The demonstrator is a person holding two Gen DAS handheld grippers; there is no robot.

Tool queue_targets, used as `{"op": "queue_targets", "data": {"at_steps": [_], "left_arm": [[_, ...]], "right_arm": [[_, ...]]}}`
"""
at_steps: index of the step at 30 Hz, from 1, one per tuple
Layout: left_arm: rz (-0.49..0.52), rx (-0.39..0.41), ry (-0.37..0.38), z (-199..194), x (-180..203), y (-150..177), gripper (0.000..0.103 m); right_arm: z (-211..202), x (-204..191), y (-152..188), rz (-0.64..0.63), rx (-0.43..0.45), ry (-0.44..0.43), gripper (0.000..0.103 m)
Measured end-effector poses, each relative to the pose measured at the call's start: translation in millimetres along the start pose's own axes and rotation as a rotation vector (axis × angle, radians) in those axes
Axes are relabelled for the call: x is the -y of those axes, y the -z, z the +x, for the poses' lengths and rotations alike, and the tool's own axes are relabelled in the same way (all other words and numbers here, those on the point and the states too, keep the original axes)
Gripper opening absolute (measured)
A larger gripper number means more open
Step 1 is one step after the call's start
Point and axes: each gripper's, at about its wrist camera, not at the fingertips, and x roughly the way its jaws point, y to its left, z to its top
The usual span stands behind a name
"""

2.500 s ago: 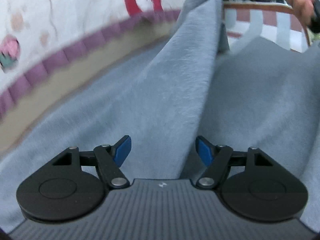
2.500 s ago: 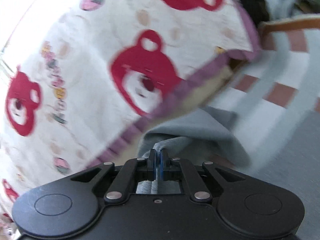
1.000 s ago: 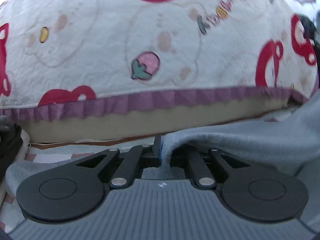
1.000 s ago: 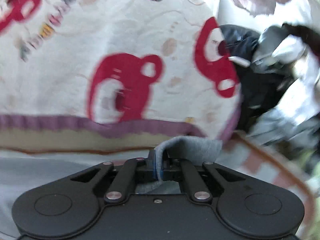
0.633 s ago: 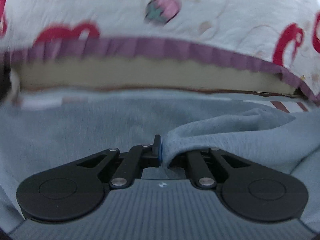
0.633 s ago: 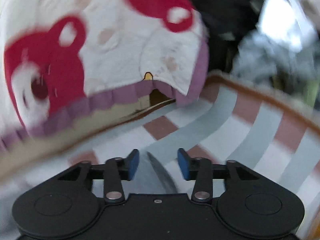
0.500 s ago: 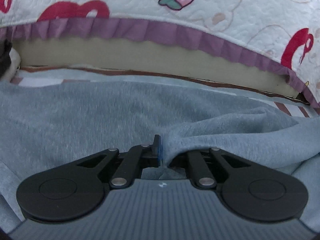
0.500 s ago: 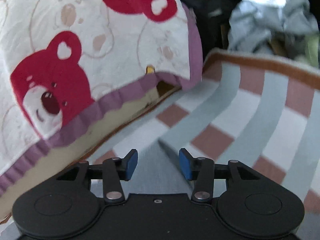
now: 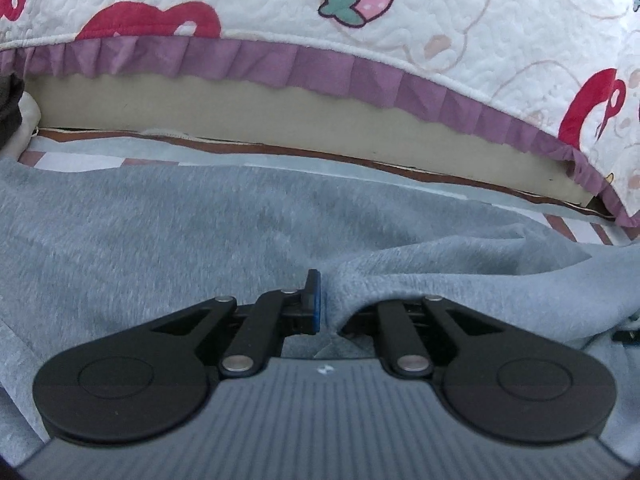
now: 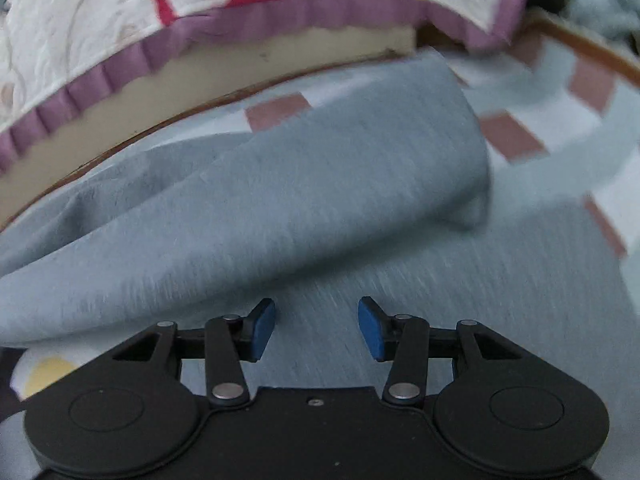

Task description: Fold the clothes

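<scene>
A grey fleece garment (image 9: 200, 240) lies spread on the checked mat in front of the bed. My left gripper (image 9: 326, 304) is low over it, pinching a raised fold of the grey cloth. Its jaws are starting to open, and the fold still sits between them and drapes over the right finger. In the right wrist view a folded-over part of the garment (image 10: 320, 180) lies ahead. My right gripper (image 10: 316, 328) hangs open just above the flat grey cloth with nothing between its blue pads (image 10: 264, 328).
A bed with a white quilt (image 9: 360, 20) printed with red bears and strawberries, a purple frill and a beige mattress side (image 9: 240, 112) runs along the far edge. The pink-and-grey checked mat (image 10: 560, 128) lies bare to the right. A heap of clothes (image 10: 600, 0) sits beyond it.
My right gripper let go of the grey cloth, opened and dropped down towards the garment. My left gripper lowered its pinched fold onto the spread cloth and then stayed put.
</scene>
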Motion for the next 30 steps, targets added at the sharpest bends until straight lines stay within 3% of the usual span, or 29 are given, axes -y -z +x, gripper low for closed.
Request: {"op": "queue_targets", "data": {"at_steps": [8,13,15,21,24,26,28,29,30], "left_arm": [[0.024,-0.009,-0.005,0,2,2,0.01],[0.04,-0.04,-0.033,4,2,5,0.013],[0.038,-0.048,-0.036,5,1,6,0.013],[0.038,-0.057,-0.04,5,2,6,0.014],[0.038,-0.06,-0.041,5,2,5,0.014],[0.039,-0.061,-0.041,5,2,5,0.014],[0.039,-0.063,-0.037,5,3,4,0.014],[0.043,-0.061,-0.03,4,3,4,0.013],[0.053,-0.057,-0.021,3,4,5,0.011]], "right_arm": [[33,-27,-68,0.048,0.052,0.024,0.056],[45,-38,-72,-0.051,0.013,0.056,0.061],[43,-25,-70,-0.007,0.007,0.074,0.066],[33,30,-55,0.225,-0.007,0.116,0.068],[31,49,-47,0.325,-0.004,0.085,0.071],[31,46,-45,0.304,-0.003,0.089,0.074],[36,29,-44,0.191,-0.014,0.125,0.084],[37,20,-42,0.124,-0.001,0.143,0.083],[38,10,-39,0.059,0.031,0.158,0.072]]}}
